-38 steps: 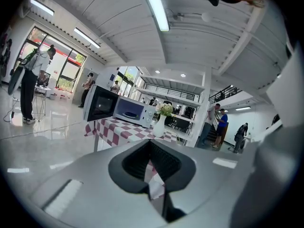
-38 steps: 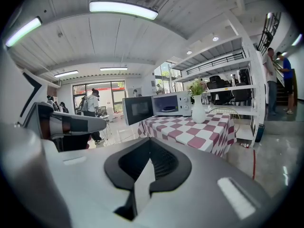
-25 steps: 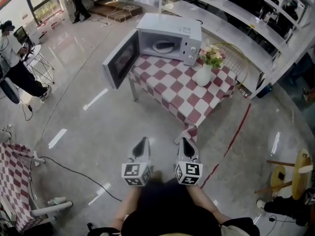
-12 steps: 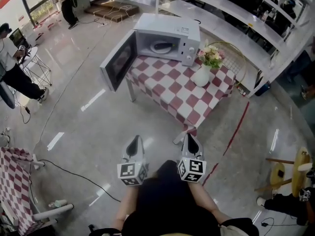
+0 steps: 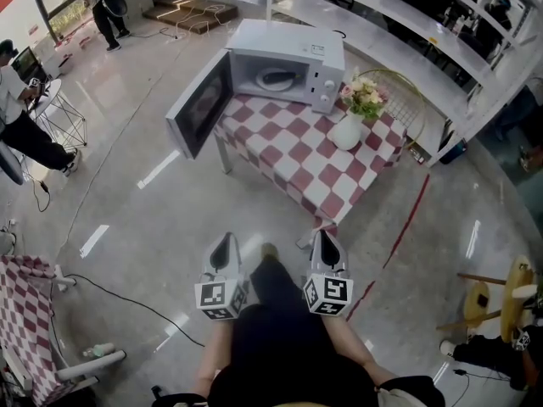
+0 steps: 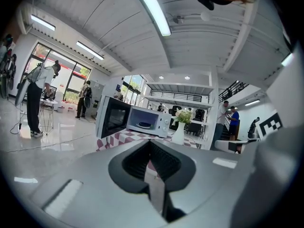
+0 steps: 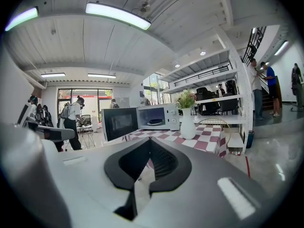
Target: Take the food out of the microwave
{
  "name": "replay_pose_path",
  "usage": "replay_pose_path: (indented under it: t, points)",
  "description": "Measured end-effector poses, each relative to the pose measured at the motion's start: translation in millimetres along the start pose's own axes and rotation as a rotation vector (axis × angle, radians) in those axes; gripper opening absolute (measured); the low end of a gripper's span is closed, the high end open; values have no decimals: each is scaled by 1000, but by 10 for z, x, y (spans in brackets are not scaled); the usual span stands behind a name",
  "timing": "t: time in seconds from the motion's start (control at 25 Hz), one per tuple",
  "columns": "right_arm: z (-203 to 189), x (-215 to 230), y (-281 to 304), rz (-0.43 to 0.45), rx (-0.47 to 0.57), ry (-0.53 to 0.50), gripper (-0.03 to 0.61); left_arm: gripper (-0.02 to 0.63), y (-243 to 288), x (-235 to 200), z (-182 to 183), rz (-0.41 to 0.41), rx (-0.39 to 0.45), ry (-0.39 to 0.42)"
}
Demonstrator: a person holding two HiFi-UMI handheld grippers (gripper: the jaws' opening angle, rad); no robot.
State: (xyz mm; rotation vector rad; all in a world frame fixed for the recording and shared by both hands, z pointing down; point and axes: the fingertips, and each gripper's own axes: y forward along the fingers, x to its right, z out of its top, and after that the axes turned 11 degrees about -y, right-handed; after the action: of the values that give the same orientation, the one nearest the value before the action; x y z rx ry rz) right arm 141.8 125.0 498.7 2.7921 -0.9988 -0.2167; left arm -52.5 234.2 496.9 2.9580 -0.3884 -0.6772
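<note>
We list, upper centre, white boxy microwave (image 5: 316, 51), door open, pale dish of food (image 5: 278, 79) inside; lower centre, left gripper (image 5: 224, 244), right gripper (image 5: 323, 241), jaws pressed together.

microwave (image 5: 288, 62) ahead of the jaws — white, dark door pane | tablecloth (image 5: 314, 155): red-and-white check | vase (image 5: 349, 131): white | flowers (image 5: 365, 96): pink, green | left gripper (image 5: 225, 246), right gripper (image 5: 324, 242) — grey, black-and-white markers

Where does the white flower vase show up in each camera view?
Head view: white vase upper right of centre, on the checked table, right of the microwave.
Left gripper view: white vase just right of centre, mid-height.
Right gripper view: white vase right of centre, mid-height.
Shared landmark: the open microwave, directly left of it in all three.
</note>
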Motion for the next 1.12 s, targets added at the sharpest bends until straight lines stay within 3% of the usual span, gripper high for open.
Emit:
replay_pose_path:
  t: [0.36, 0.76, 1.12]
  points:
    - [-11, -22, 372, 57, 0, -12, 0, 11, 353, 17, 16, -53, -11, 23]
    - [38, -17, 811, 158, 15, 1, 0, 11, 824, -31, 33, -74, -24, -20]
    - [56, 57, 1131, 160, -2, -13, 0, 11, 1184, -34, 8, -93, -51, -8]
